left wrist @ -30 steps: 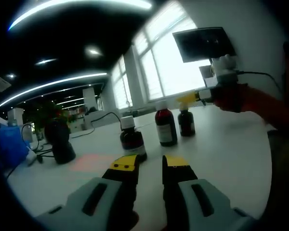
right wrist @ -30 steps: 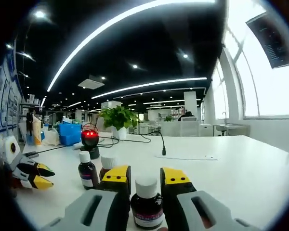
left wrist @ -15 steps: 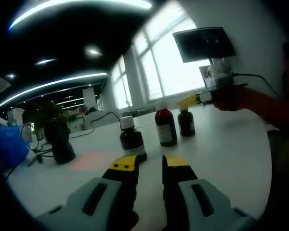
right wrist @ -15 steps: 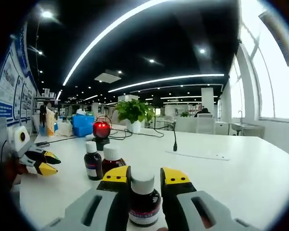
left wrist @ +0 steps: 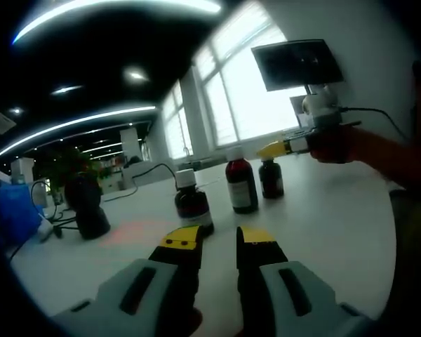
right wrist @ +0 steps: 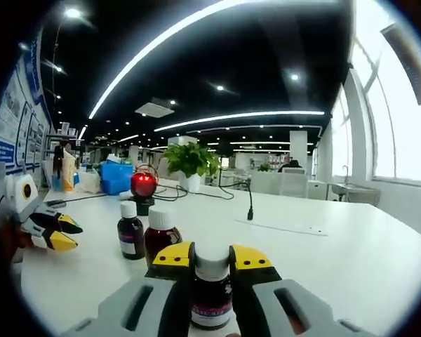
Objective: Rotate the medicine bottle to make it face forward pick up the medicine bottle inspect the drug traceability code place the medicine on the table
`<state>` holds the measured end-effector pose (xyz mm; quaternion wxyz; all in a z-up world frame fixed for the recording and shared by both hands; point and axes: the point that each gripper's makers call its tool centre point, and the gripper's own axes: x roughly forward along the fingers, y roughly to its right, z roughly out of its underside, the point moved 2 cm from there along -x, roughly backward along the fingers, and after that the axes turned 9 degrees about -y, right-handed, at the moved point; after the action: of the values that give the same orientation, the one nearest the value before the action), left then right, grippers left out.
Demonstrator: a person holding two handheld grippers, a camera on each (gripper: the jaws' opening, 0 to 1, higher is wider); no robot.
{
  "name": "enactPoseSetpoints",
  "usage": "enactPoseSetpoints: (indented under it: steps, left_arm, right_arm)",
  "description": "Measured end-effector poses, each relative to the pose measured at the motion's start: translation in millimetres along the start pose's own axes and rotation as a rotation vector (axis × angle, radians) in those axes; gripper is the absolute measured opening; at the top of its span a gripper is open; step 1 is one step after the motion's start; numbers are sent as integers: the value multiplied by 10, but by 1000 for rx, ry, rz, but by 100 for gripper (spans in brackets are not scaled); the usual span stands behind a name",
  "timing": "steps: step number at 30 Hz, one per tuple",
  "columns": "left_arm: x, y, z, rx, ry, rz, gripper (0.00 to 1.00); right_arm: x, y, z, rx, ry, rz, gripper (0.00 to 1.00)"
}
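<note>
— What's on the white table (right wrist: 351,260) right now?

— Three brown medicine bottles with white caps. The right gripper (right wrist: 211,257) has its yellow-tipped jaws pinching the near medicine bottle (right wrist: 211,291) by the neck, just under the cap; whether that bottle is touching the tabletop, I can't tell.

— And the other two?

— Just beyond it to the left, side by side: a taller bottle (right wrist: 161,236) and a smaller bottle (right wrist: 130,230). Farther back sit a scanner with a red light (right wrist: 143,188), a blue bin (right wrist: 117,177) and a potted plant (right wrist: 191,161).

— The left gripper?

— The left gripper (left wrist: 218,240) hangs low over the table with its jaws spread and nothing between them. From its side, the bottles line up ahead, and the right gripper reaches in from the right at the far bottle.
</note>
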<state>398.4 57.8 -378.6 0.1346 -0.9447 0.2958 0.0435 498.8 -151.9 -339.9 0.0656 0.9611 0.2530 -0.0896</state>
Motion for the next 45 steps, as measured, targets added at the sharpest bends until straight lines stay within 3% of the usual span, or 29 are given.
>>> enactPoseSetpoints:
  steps: [12,26,37,45]
  left_arm:
    - [-5,5,-3,-1,1,2,12]
    - [-8,8,-9,-3,5,5,12]
    - [-9,6,-7,-4,5,5,12]
    - [-9,8,-9,-4,5,6,12]
  right_arm:
    - [-14,22,6,33,-3,109,15]
    - [-50,-21,-13,3,-17,268,16]
    - [-54,6,-16,22,-17,360,16]
    - [-62,16,-13,26,-16,378,16]
